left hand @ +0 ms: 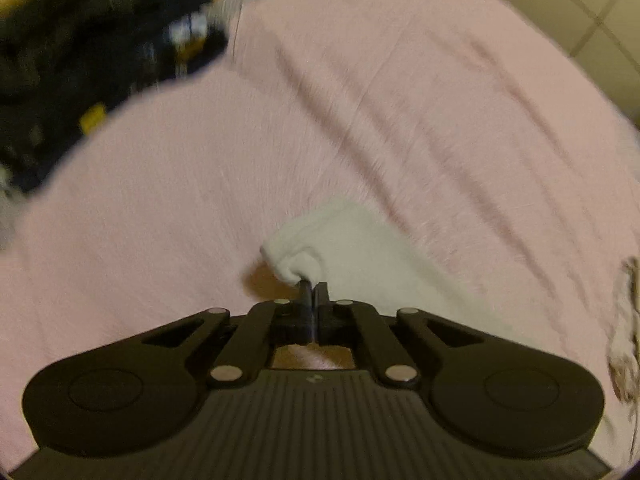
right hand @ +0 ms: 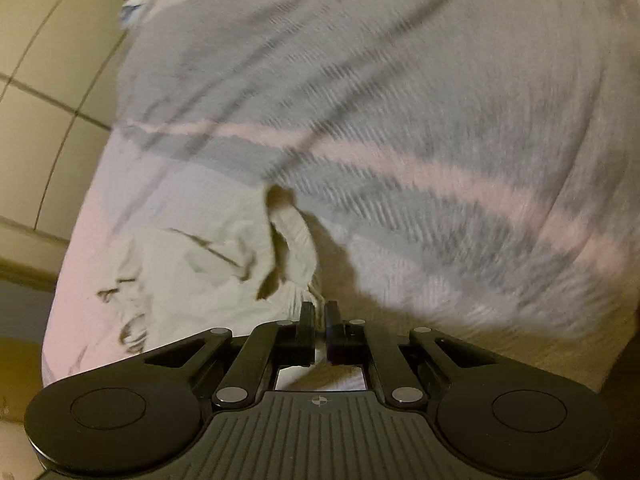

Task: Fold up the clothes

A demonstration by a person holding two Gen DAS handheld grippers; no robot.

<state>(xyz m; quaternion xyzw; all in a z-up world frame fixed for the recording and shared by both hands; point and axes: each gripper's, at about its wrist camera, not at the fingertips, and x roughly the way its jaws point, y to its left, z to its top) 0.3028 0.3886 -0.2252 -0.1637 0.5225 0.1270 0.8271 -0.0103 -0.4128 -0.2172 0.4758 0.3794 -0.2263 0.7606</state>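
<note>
We've got both grippers, left gripper (left hand: pixel 311 285) and right gripper (right hand: pixel 319 307), pinched shut on the white garment (right hand: pixel 208 264) over the pink bed sheet (left hand: pixel 160 200), so we keep both corners level, taut, heading 12 o'clock.

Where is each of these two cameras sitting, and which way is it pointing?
Left wrist: sits on the left gripper, looking along its fingers, shut on a white garment over a pink sheet; the other gripper shows blurred, upper left.
Right wrist: sits on the right gripper, fingers pinching the white garment, with a grey striped cloth beyond.
Shared: the white garment and the pink sheet.
</note>
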